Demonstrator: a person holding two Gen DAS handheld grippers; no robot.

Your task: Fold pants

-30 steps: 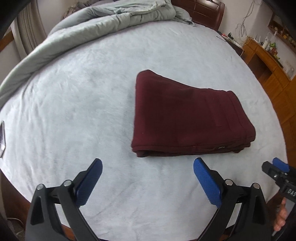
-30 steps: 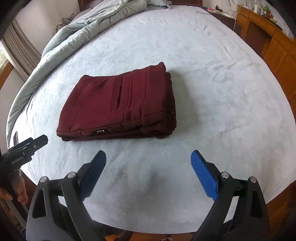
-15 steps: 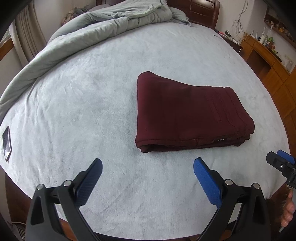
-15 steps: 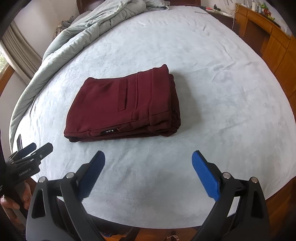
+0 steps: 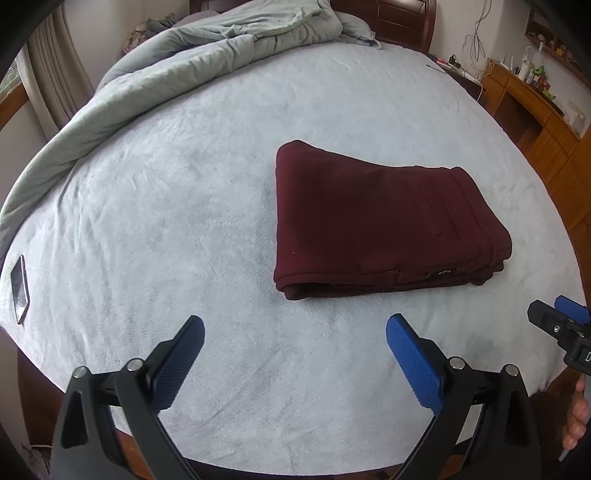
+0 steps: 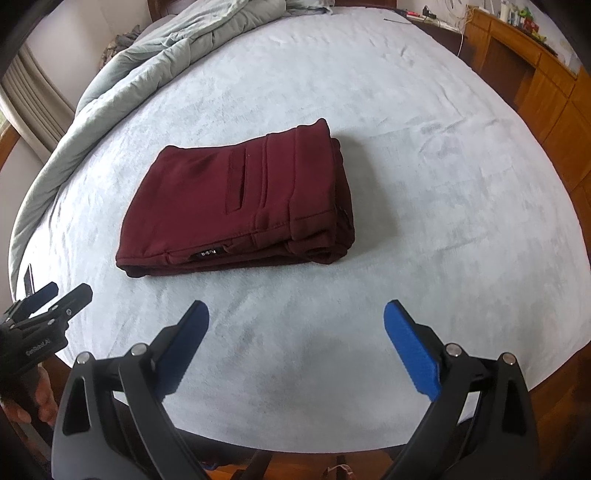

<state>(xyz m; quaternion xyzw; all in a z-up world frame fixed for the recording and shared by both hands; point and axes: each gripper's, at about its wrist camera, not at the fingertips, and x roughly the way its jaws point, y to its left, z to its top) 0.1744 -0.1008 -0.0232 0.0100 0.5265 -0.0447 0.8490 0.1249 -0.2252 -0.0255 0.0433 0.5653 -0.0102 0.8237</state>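
Note:
The dark red pants (image 5: 380, 221) lie folded into a compact stack on the pale blue bed cover (image 5: 184, 229). In the right wrist view the pants (image 6: 243, 203) show a back pocket slit and a small black label at the near edge. My left gripper (image 5: 295, 354) is open and empty, held back from the pants near the bed's front edge. My right gripper (image 6: 295, 343) is open and empty too, also short of the pants. Each gripper shows at the edge of the other's view: the right one (image 5: 561, 325) and the left one (image 6: 44, 306).
A grey-green duvet (image 5: 207, 55) is bunched along the far left of the bed. A phone (image 5: 20, 288) lies at the left edge of the cover. A wooden cabinet (image 5: 535, 110) stands to the right and a dark headboard (image 5: 391, 18) at the back.
Both grippers have drawn back and risen a little from the folded pants, which now look smaller and farther. The pants have not moved. Both grippers stay open.

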